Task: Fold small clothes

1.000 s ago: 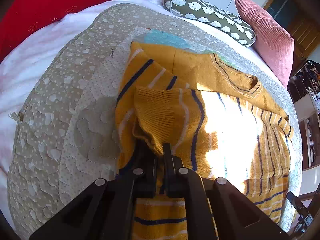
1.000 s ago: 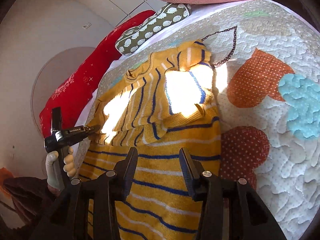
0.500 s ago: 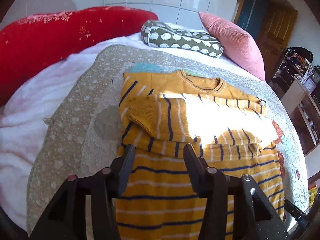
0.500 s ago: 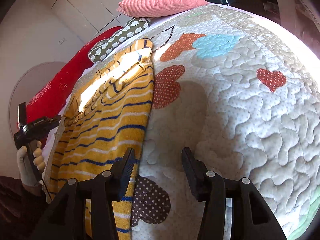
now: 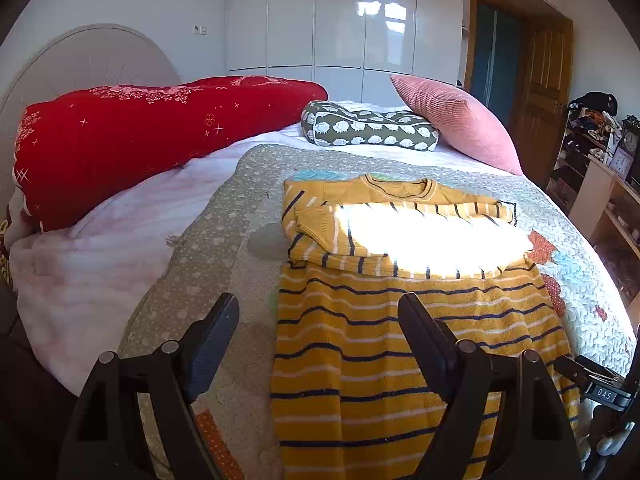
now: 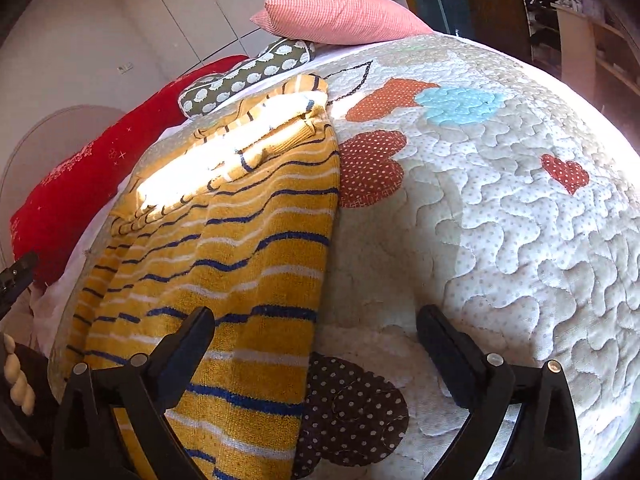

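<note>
A small yellow sweater [image 5: 400, 320] with navy and white stripes lies flat on the quilt, collar at the far end, both sleeves folded across its chest. It also shows in the right wrist view [image 6: 224, 264]. My left gripper [image 5: 318, 328] is open and empty, held above the sweater's near left edge. My right gripper [image 6: 316, 340] is open and empty, straddling the sweater's near right edge and the quilt [image 6: 500, 208]. The right gripper's tip shows at the lower right of the left wrist view [image 5: 592, 384].
The patchwork quilt [image 5: 224, 240] covers a bed with a white blanket [image 5: 112, 248] at the left. A red bolster [image 5: 140, 136], a green patterned pillow [image 5: 368, 130] and a pink cushion [image 5: 452, 120] lie at the head. Shelves [image 5: 600, 184] stand to the right.
My left gripper let go of the folded sleeve, opened and drew back toward the hem. My right gripper also drew back and swung right, over the sweater's right edge.
</note>
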The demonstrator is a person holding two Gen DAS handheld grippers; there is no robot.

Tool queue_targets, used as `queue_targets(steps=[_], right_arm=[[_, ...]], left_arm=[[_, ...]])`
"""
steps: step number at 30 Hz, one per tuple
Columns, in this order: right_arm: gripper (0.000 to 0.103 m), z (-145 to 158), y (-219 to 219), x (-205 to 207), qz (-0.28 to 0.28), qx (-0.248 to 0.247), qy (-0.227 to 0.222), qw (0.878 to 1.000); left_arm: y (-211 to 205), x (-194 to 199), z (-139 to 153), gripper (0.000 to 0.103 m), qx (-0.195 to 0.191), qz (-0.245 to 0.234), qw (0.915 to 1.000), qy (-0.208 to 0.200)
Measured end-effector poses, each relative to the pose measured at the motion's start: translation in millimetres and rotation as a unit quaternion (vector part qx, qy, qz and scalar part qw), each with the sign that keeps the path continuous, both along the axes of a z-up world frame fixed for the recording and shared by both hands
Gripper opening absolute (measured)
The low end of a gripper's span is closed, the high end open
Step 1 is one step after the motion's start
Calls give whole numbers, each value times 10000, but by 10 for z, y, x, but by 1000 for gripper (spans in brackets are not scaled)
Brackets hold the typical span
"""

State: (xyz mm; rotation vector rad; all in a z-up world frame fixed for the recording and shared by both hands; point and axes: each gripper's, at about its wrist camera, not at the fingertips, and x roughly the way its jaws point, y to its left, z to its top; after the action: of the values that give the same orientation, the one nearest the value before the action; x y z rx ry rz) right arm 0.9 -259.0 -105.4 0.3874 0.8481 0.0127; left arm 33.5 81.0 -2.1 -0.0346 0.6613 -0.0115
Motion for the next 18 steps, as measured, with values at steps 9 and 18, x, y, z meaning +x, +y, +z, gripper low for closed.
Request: queue_targets(steps=[9,18], right_arm=[[102,-30,82,-38,-10,-330,-149,9993],[102,-98,251,-98,49,-1043,-389,9938]], left_arm=[[292,4,-273,81,-427,336,9967,606],[148,-101,-354,81,-289,197,9966,751]])
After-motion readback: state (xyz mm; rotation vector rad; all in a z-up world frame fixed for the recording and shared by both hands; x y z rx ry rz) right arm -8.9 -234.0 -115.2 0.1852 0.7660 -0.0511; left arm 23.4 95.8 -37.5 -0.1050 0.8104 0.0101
